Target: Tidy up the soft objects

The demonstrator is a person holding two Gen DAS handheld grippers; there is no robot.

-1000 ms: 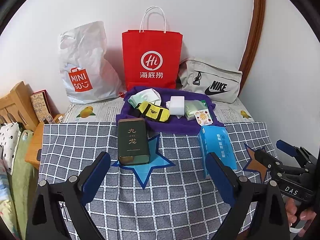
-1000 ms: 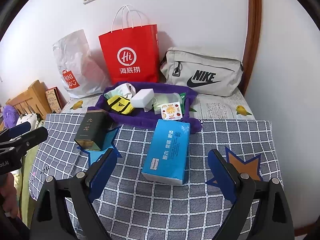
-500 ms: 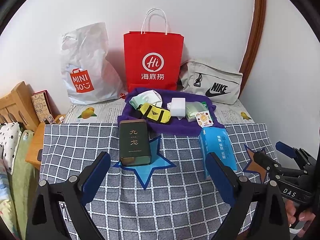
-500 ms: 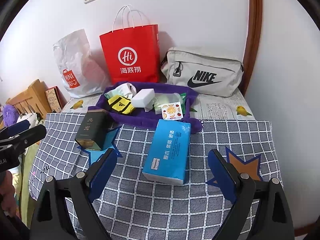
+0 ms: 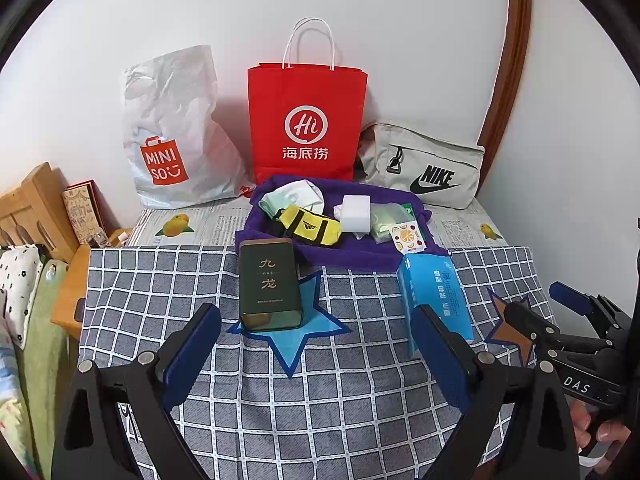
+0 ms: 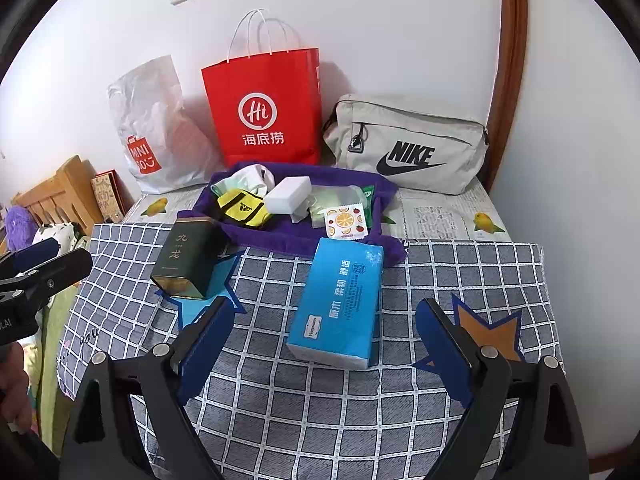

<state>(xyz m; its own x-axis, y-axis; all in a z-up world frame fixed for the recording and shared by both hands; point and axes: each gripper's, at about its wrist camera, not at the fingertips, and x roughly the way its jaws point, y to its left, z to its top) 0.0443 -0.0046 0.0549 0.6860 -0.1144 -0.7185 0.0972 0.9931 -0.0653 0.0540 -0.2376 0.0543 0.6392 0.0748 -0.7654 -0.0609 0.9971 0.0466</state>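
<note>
Left gripper [image 5: 316, 344]: jaws spread wide, nothing between them, poised over the near part of the checked cloth [image 5: 160, 280]. Right gripper [image 6: 324, 344]: likewise wide apart and empty, above the same cloth's near edge.

Checked cloth: covers the near half of the table; blue star patch [image 5: 296, 332] at left, orange star patch [image 6: 492, 332] at right.

Red paper bag [image 5: 306, 120]: upright against the wall, far edge, centre.

White plastic bag [image 5: 172, 128]: far left corner, beside the red bag.

Grey Nike pouch [image 6: 408, 144]: far right corner, leaning against the wall.

Purple towel [image 5: 360, 254]: just in front of the red bag, holding small soft items.

Blue tissue pack [image 6: 340, 300]: lying on the cloth, its far end touching the towel's near edge.

Dark green tin [image 5: 270, 284]: on the blue star, lying lengthwise.

On the towel: white sponge block [image 5: 356, 214]; yellow mini bag [image 5: 310, 226]; pale green packet [image 5: 386, 220]; fruit-print sachet [image 6: 346, 220], at the towel's near side.
</note>
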